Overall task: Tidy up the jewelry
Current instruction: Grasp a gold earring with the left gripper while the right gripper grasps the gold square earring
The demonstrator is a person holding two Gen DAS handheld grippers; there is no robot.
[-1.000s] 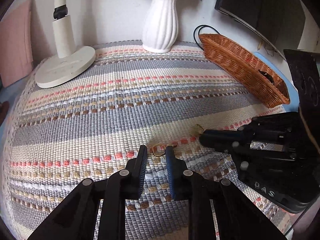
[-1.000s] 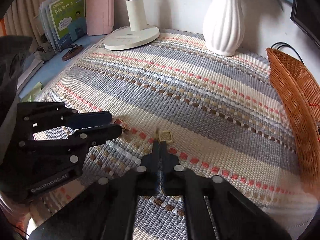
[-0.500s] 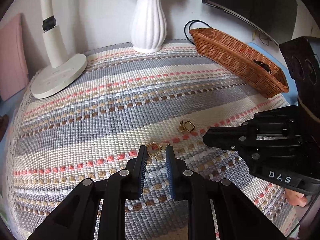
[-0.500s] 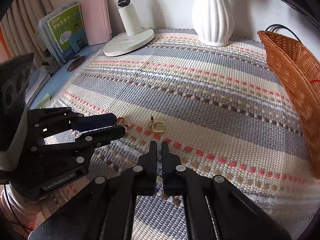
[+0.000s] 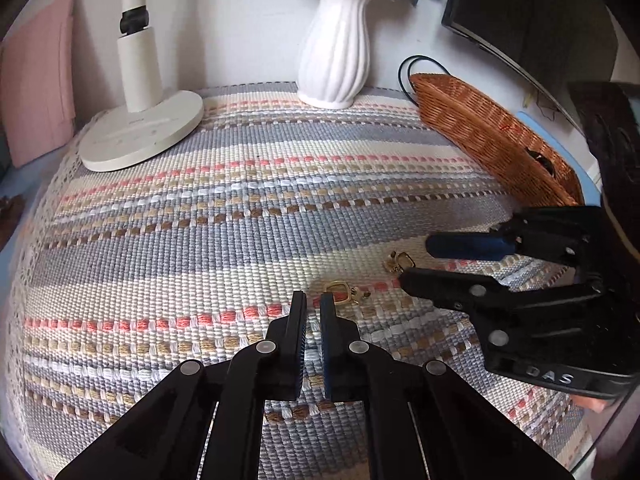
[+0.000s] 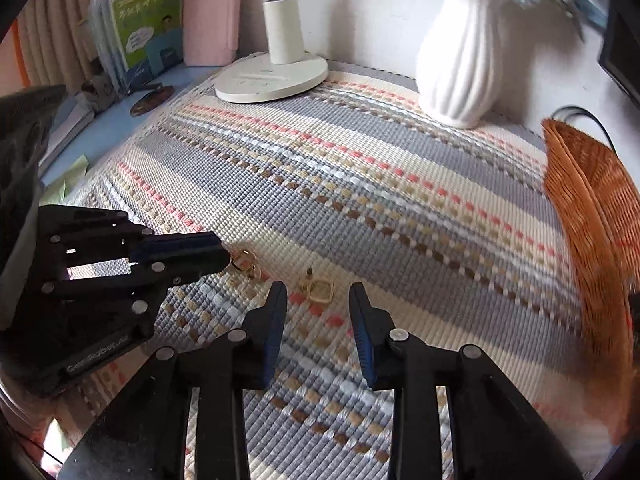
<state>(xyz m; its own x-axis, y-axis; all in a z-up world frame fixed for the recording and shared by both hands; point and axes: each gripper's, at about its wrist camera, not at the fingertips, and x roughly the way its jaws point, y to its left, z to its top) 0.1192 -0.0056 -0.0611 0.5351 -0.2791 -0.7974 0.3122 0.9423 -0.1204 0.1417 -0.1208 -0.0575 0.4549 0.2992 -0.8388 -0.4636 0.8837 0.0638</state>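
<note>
Opening right gripper (image 6: 318, 300) framing gold earring (image 6: 319, 291), left gripper (image 5: 313, 300) apparently closed, nothing gripped

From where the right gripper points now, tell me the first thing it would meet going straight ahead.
Most likely the gold square earring lying on the striped mat just ahead of the right gripper, whose jaws are opening with nothing between them. Depth is hard to judge, so it might touch the mat first.

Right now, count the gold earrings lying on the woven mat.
2: one earring ahead of the right gripper, another by the left gripper. The basket may hide more.
</note>
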